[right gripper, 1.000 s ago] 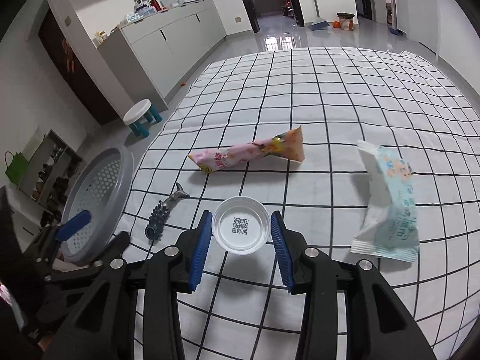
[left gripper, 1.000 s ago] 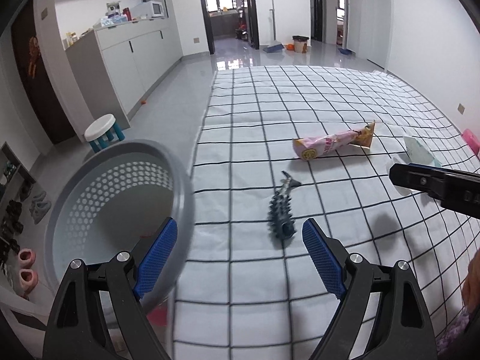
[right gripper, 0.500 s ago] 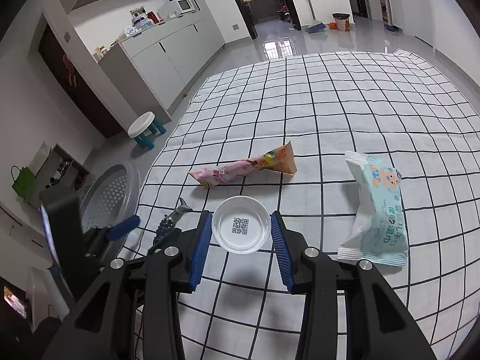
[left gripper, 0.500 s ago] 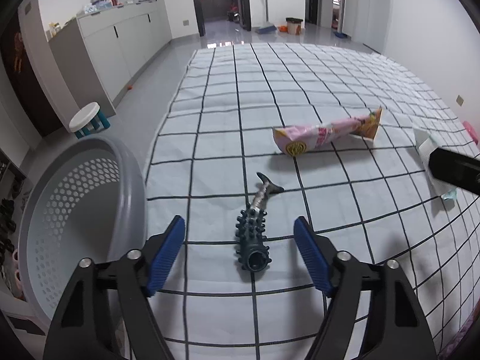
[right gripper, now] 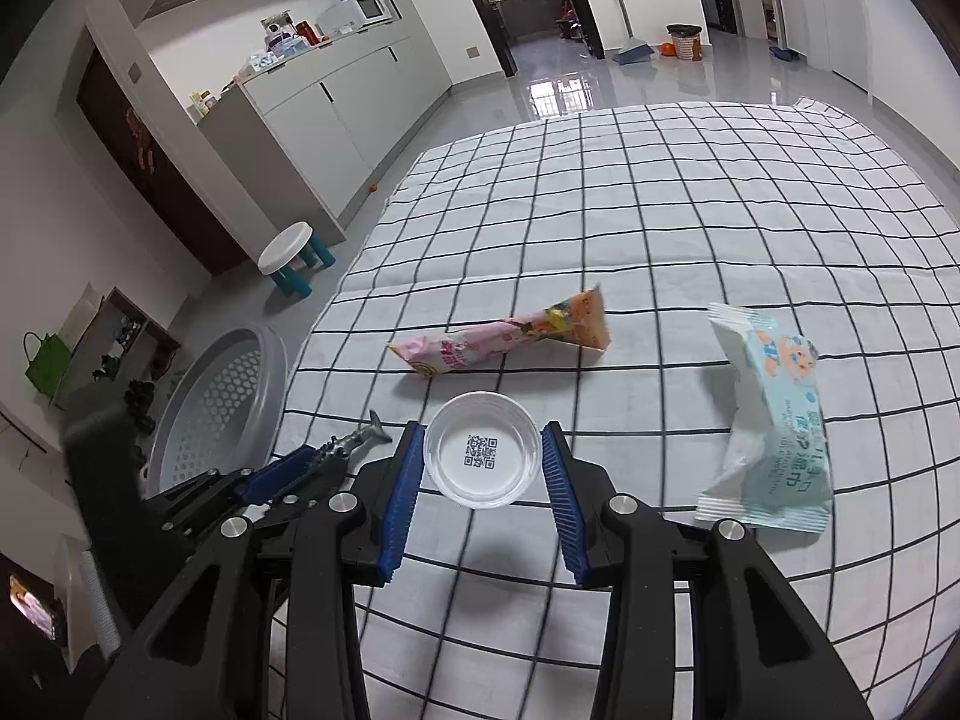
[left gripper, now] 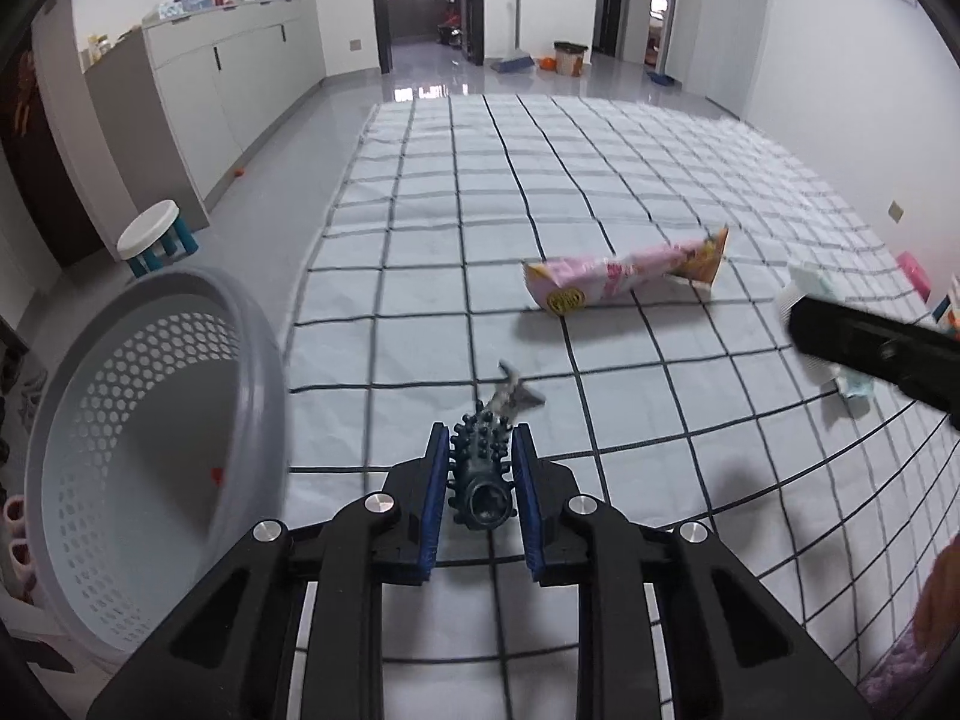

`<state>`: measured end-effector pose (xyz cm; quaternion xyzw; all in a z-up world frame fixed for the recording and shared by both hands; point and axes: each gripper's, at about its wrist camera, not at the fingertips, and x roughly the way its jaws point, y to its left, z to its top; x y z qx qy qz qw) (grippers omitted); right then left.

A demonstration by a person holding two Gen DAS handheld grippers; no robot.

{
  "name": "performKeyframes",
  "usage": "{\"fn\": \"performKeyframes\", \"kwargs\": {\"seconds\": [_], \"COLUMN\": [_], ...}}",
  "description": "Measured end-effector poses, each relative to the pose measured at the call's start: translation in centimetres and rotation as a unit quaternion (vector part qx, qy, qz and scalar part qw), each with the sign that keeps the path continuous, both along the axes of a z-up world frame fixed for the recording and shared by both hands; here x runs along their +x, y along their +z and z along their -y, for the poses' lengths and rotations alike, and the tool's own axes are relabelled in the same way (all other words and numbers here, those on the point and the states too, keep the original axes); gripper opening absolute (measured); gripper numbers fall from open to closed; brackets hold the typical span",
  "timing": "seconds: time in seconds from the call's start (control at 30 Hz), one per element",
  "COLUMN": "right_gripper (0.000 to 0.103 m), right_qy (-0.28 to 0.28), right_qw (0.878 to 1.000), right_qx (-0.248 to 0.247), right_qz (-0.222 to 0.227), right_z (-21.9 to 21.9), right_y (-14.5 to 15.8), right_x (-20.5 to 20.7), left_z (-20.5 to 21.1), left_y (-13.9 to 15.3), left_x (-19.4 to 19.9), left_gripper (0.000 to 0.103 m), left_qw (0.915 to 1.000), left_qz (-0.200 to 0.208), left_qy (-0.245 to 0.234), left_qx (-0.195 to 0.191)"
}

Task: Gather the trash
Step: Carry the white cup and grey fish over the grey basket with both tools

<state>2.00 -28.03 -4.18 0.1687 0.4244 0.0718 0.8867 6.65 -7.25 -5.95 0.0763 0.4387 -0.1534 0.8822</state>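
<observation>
So the left claw (left gripper: 480,483) has its blue pads pressed in on both sides of a dark spiky fish-shaped toy (left gripper: 485,468), gripping the fat knobbly end while the silvery tail points away across the checkered sheet (left gripper: 540,180). That's near the sheet's left edge, and just off that edge sits the grey perforated basket (left gripper: 150,438), tilted so its opening faces the left camera, with a tiny red speck inside. The right claw (right gripper: 483,468) is clamped on a small clear plastic cup (right gripper: 482,457), the kind with a QR code sticker on the bottom, held up off the sheet with its base facing the camera. Lying flat on the sheet, roughly in the middle, is a long pink snack wrapper (right gripper: 504,342) with an orange end. Over toward the right edge there's a light blue wet-wipes pack (right gripper: 774,420), a bit crumpled and well apart from the pink one. Past the sheet's left edge you can see a little white stool with teal legs (right gripper: 294,255) on the shiny grey floor (right gripper: 570,72), and white cabinets (right gripper: 336,102) with a microwave on top.
</observation>
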Motion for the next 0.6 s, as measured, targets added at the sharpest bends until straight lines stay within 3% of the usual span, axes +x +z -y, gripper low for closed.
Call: {"fn": "performKeyframes", "kwargs": {"seconds": [0.27, 0.6], "right_gripper": [0.039, 0.039], "right_qy": [0.017, 0.051], "right_qw": [1.000, 0.998], "right_qx": [0.003, 0.017], "right_qz": [0.010, 0.019], "right_z": [-3.2, -8.6], "right_y": [0.6, 1.2], "right_x": [0.9, 2.4], "left_z": [-4.2, -10.0], "left_y": [3.0, 6.6], "left_x": [-0.4, -1.1], "left_gripper": [0.021, 0.020], "left_qw": [0.9990, 0.9960], "left_qz": [0.019, 0.055], "left_qy": [0.030, 0.064], "left_qx": [-0.026, -0.030]}}
